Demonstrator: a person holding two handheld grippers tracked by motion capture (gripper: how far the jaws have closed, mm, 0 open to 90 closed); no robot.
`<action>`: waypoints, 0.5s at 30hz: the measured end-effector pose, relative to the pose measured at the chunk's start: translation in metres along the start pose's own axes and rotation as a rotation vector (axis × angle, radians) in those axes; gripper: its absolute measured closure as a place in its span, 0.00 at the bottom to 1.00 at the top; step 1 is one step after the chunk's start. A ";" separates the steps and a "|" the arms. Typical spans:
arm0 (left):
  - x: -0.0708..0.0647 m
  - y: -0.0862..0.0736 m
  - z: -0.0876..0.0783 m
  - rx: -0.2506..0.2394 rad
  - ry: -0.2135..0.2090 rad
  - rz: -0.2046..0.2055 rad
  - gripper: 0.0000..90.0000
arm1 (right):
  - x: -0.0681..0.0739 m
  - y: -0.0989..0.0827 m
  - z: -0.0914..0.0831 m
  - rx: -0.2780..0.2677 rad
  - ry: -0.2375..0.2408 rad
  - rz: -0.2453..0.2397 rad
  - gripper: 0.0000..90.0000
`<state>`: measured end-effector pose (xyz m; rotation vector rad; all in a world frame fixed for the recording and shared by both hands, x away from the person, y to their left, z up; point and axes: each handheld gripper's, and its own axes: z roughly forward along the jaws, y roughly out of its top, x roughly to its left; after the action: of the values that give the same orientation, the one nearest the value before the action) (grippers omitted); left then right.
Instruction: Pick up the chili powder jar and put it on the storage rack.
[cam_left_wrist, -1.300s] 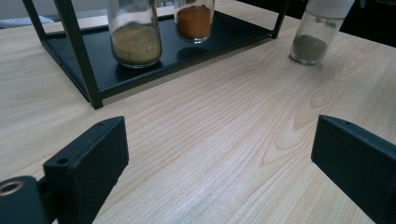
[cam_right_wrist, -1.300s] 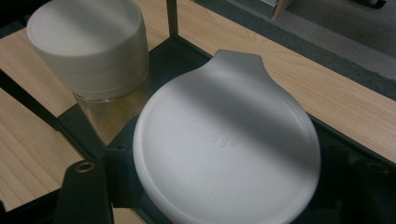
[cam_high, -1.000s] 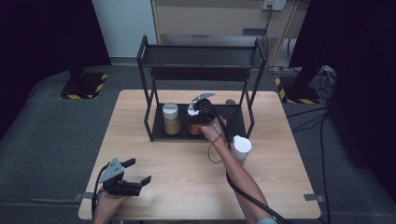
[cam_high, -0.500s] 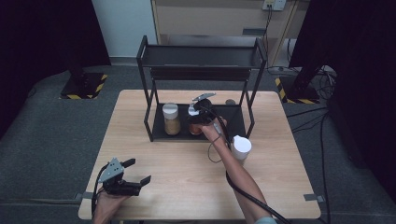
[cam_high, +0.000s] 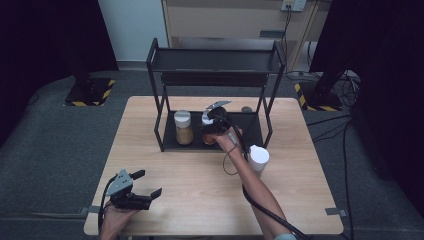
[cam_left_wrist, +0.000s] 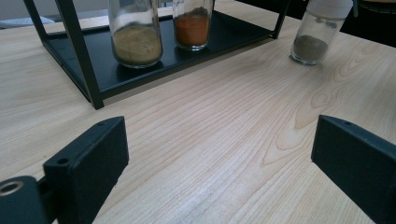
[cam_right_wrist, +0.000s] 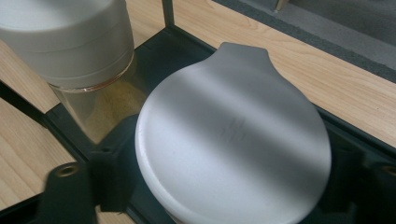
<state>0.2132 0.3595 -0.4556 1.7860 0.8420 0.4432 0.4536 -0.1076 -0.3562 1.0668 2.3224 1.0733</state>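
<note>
I am holding a gripper in each hand at a pale wooden table. My right gripper is reaching into the bottom shelf of a black metal rack that is standing at the far side of the table. A glass jar with orange powder and a round white lid is standing on that shelf, between my right jaws. Its white lid is showing very big in the right gripper view, with a black jaw on each side of it. These jaws have just been opening. I cannot tell if the pads are pressing on the jar or just sitting close beside it.

Just beside the orange jar, a glass jar of tan powder with a white lid is standing on the same black shelf. They are near each other and both upright.

A third glass jar with grey powder and a white lid is standing on the bare table, in front of the rack, right beside my right arm.

My left gripper is resting low at the near left corner of the table, well apart from the rack. Its two black jaws are standing wide, holding nothing, with bare wood between them.
</note>
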 end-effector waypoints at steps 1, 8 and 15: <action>0.000 0.000 0.000 0.001 -0.001 0.002 0.03 | 0.000 0.000 0.000 0.000 -0.003 0.005 0.19; 0.000 0.000 0.000 0.002 -0.002 0.003 0.03 | 0.008 0.004 -0.019 -0.048 -0.033 -0.017 0.12; 0.000 0.000 0.000 0.002 -0.003 0.003 0.03 | 0.011 0.011 -0.040 -0.082 -0.009 -0.030 0.11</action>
<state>0.2135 0.3592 -0.4553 1.7894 0.8377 0.4414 0.4284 -0.1139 -0.3220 1.0013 2.2596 1.1398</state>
